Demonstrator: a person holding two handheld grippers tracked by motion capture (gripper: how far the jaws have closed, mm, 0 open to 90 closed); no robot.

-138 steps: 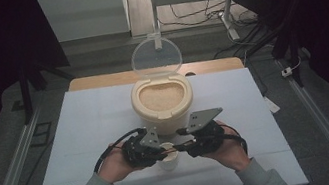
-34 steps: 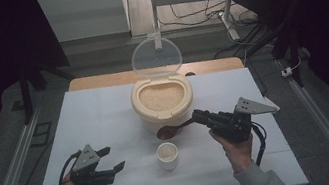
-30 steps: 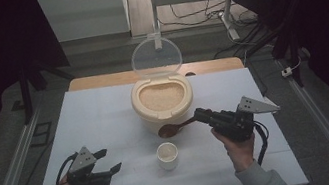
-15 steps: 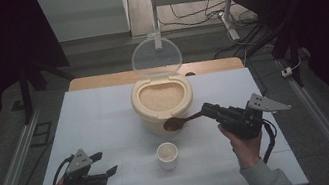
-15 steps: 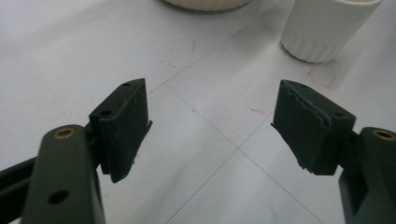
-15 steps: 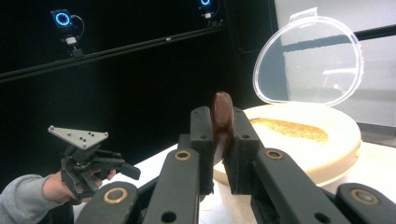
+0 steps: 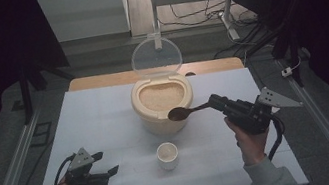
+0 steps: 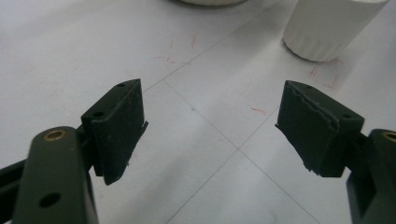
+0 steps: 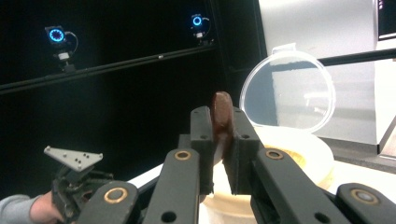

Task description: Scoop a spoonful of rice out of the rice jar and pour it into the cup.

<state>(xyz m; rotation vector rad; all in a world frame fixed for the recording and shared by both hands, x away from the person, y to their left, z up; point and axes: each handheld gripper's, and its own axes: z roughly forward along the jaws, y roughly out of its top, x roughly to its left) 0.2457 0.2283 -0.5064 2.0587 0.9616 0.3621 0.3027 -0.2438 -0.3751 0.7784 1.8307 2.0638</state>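
So far the right gripper (image 7: 215, 103) has its fingers (image 9: 201, 140) clamped tight on the handle of a brown spoon (image 7: 182, 113), whose bowl hangs over the near rim of the open rice container (image 7: 163, 104), its clear lid (image 7: 156, 57) standing upright behind. The small white cup (image 7: 167, 155) sits on the worktop (image 7: 104, 107) just in front of the container, and whether it holds anything I cannot tell, so scooping and filling probably remain. Meanwhile the left gripper (image 7: 108, 175) rests low at the worktop's near left with its fingers (image 8: 116, 126) wide apart and just opening further, nothing between them.
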